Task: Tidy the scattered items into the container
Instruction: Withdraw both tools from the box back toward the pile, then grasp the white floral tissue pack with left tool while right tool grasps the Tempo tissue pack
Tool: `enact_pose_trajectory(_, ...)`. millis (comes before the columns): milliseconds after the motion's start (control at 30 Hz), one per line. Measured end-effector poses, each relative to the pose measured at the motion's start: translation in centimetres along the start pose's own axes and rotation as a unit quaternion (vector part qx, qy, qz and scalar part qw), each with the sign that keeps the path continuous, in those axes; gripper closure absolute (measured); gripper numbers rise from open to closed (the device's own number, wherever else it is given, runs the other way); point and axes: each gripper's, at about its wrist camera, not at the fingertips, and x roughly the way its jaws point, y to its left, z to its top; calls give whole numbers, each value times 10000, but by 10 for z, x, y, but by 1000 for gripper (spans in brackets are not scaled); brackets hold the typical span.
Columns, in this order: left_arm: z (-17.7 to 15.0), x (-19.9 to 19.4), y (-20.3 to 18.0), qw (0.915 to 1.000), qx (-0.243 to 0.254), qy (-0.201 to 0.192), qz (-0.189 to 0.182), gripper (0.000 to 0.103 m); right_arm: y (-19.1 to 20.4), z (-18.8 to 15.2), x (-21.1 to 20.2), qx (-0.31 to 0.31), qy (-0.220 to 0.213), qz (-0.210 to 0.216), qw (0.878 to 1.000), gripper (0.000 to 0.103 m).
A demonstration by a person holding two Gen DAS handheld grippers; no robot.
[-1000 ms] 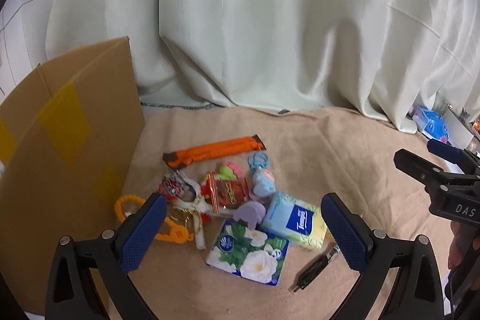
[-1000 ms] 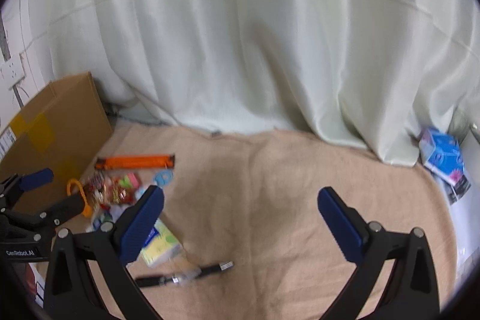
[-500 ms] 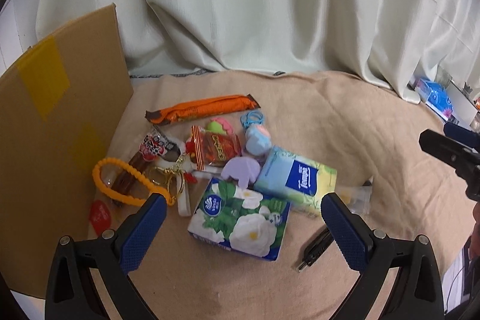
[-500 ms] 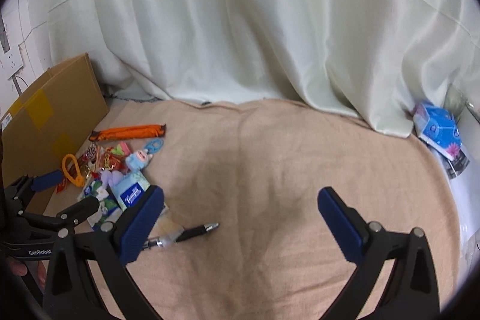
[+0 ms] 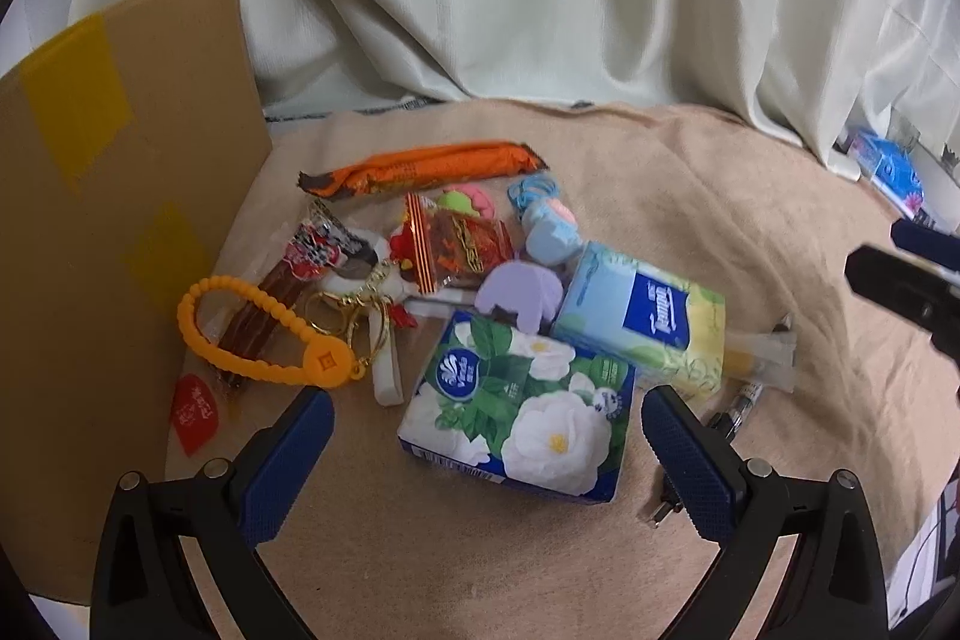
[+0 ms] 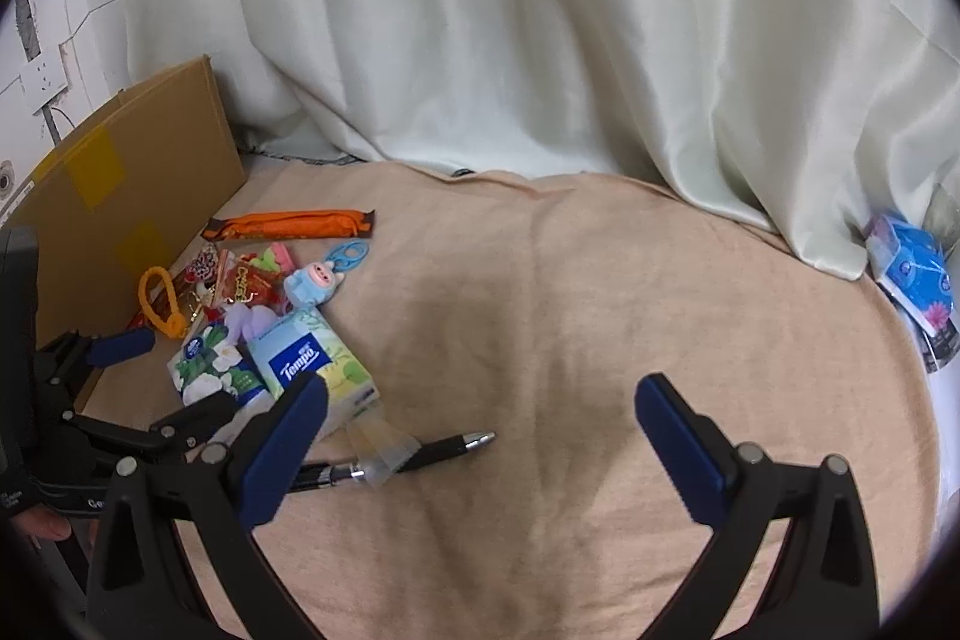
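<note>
We hold the left gripper (image 5: 486, 451) spread wide and empty over the floral tissue pack (image 5: 519, 403); our right gripper (image 6: 480, 436), equally open, hangs near the black pen (image 6: 420, 454). Everything lies scattered right of the cardboard box (image 5: 114, 196); tidying looks unstarted.

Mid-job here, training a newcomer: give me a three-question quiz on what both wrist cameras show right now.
1. True or false: the left gripper is shut on the floral tissue pack.
2. Multiple choice: the black pen lies nearest to A) the orange snack bar, B) the Tempo tissue pack, C) the cardboard box.
3. Fill in: the yellow beaded loop lies between the cardboard box and the ____ tissue pack.

Key: 1 false, both jaws stand wide open and the pack lies on the beige cloth; the right gripper is open too. 2 B. 3 floral.
</note>
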Motion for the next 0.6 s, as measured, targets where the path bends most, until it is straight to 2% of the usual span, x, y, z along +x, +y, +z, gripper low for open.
enact_pose_trajectory(233,-4,13,-1,9997,45,239,36,0,1,-1,8,-51,80,51,9999,0)
enact_pose_trajectory(400,-6,10,3,9999,-32,137,-38,1,5,-2,12,-107,130,114,9998,0)
enact_pose_trajectory(467,-5,8,2,9997,19,120,-222,11,6,-2,13,-148,122,123,9997,0)
enact_pose_trajectory(500,-6,9,0,9995,91,147,-263,19,6,-3,13,-162,123,128,9997,0)
enact_pose_trajectory(600,-8,11,-5,9991,303,160,-265,24,9,-3,15,-220,159,205,9994,0)
